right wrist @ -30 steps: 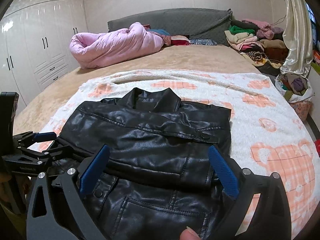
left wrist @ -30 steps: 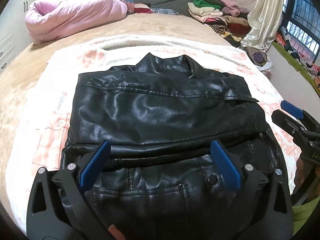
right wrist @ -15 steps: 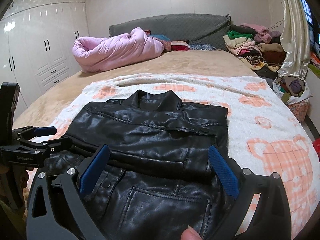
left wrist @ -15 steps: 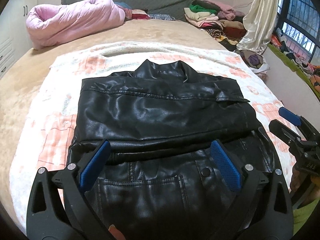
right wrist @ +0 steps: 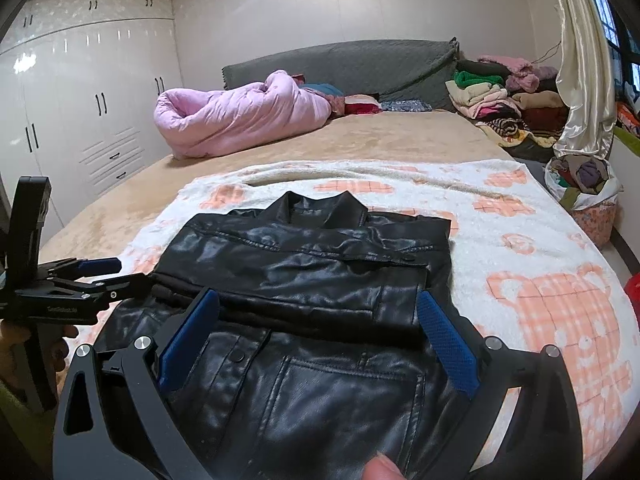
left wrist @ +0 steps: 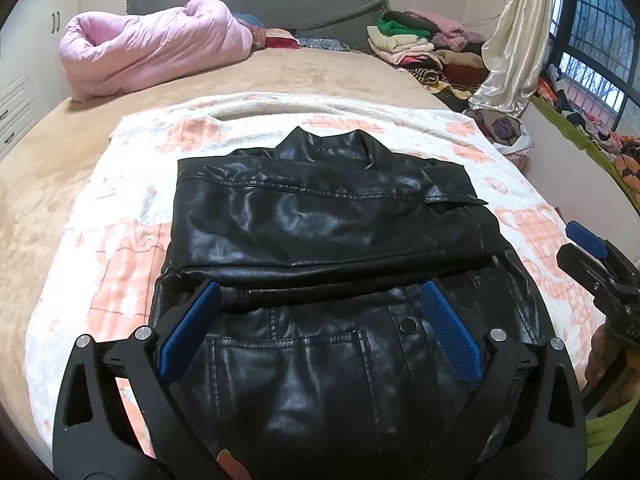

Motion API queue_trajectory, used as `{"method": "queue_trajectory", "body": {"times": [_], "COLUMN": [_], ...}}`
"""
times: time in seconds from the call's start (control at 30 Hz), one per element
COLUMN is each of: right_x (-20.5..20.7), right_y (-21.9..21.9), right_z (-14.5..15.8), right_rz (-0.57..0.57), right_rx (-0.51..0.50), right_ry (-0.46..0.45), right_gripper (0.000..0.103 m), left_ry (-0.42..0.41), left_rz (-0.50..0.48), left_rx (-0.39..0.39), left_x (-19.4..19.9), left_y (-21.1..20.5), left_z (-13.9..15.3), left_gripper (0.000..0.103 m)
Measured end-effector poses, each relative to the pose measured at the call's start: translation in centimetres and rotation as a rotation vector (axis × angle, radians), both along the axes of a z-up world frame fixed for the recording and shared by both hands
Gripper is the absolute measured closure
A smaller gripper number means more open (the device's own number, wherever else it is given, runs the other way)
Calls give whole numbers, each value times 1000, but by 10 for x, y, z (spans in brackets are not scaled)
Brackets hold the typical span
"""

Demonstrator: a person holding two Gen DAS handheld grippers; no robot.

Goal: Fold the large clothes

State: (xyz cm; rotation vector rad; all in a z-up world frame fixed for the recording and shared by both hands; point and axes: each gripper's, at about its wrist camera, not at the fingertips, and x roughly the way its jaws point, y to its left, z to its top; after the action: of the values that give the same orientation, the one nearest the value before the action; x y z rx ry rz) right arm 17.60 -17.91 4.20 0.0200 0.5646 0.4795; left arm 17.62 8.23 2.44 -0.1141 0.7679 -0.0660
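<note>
Black leather jacket (left wrist: 332,232) lies sleeves-folded on the bear-print blanket (right wrist: 552,300) mid-bed, and both grippers, left (left wrist: 320,320) and right (right wrist: 316,328), have drawn back over its near hem, jaws wide and empty, so the hem-to-collar fold looks next, pink duvet (left wrist: 156,44) beyond.

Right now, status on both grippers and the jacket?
Left gripper open, empty. Right gripper open, empty. Black leather jacket flat on patterned blanket, sleeves folded across. Nothing in the way.
</note>
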Motion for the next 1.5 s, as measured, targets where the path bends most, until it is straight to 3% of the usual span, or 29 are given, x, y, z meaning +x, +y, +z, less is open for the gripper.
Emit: {"method": "queue_trajectory", "body": {"times": [0.67,1.17,1.5], "right_x": [-36,-59,-68], "right_y": [-9,-34,-45], "right_z": [-11,-34,-54], "right_rz": [0,7,-9], "right_rx": [-30,-8,-52], "right_ry": [48,157,230], "right_gripper": [4,4,4], "left_ry": [10,58,102], "left_rz": [3,50,63], "left_rx": [12,23,30], "left_x": [-36,-57,-70], "left_y": [19,46,59], "left_z": [-8,-25,-40], "left_gripper": [9,9,9]}}
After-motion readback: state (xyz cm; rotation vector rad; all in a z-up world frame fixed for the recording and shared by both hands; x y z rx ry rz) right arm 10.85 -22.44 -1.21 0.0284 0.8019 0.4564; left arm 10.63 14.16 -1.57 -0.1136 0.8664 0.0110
